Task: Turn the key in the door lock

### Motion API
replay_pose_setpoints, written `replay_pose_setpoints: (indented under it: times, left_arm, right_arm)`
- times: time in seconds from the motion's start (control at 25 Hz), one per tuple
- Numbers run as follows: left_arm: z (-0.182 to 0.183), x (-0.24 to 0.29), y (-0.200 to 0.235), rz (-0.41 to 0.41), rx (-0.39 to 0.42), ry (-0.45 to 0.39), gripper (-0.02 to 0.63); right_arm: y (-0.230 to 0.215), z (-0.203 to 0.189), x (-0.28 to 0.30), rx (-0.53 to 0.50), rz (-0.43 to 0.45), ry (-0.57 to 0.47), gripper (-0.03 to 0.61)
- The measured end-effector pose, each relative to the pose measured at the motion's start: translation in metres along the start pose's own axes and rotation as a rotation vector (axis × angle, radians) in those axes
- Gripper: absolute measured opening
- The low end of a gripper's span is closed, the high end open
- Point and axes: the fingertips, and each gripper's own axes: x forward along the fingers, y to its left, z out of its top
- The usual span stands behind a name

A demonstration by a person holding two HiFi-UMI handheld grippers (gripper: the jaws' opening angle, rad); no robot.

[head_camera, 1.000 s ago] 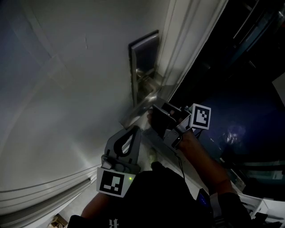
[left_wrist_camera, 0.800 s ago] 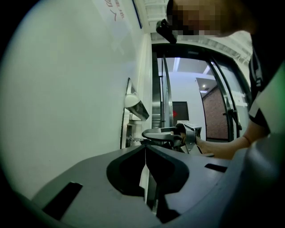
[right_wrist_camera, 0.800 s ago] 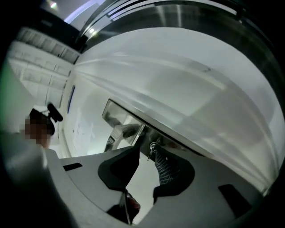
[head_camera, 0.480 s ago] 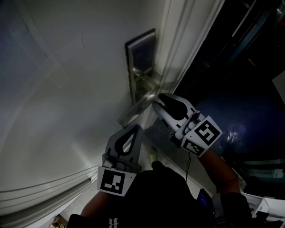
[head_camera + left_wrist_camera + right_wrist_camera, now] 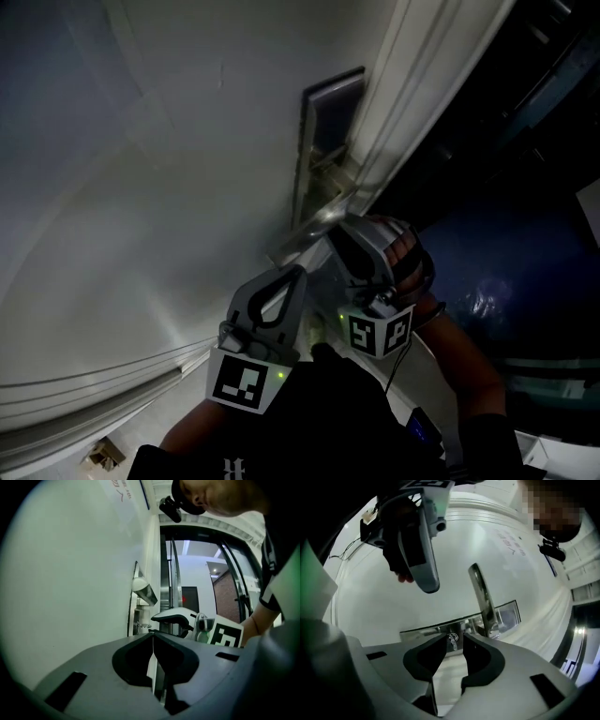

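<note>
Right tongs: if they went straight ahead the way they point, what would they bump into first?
Probably the small key sticking out of the shiny lock plate. It lines up with the gap between the open right tongs, though how far off it is remains unclear.

Dim head view, fisheye-warped edges
</note>
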Motion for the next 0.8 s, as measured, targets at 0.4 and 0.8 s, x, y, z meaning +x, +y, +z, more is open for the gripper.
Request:
replay_pose_setpoints:
  times: [0.4, 0.8]
  left_arm:
    - [-0.004, 0.0, 0.005, 0.004, 0.006, -0.012, 0.008]
    - [-0.003, 0.001, 0.01, 0.006, 0.027, -0.024, 0.008]
  right_arm:
    - [0.003, -0.01, 0.02, -0.112, -0.069, 0.054, 0.086]
    - [-0.002, -0.011, 0.025, 0.191, -0.001, 0.07, 0.023]
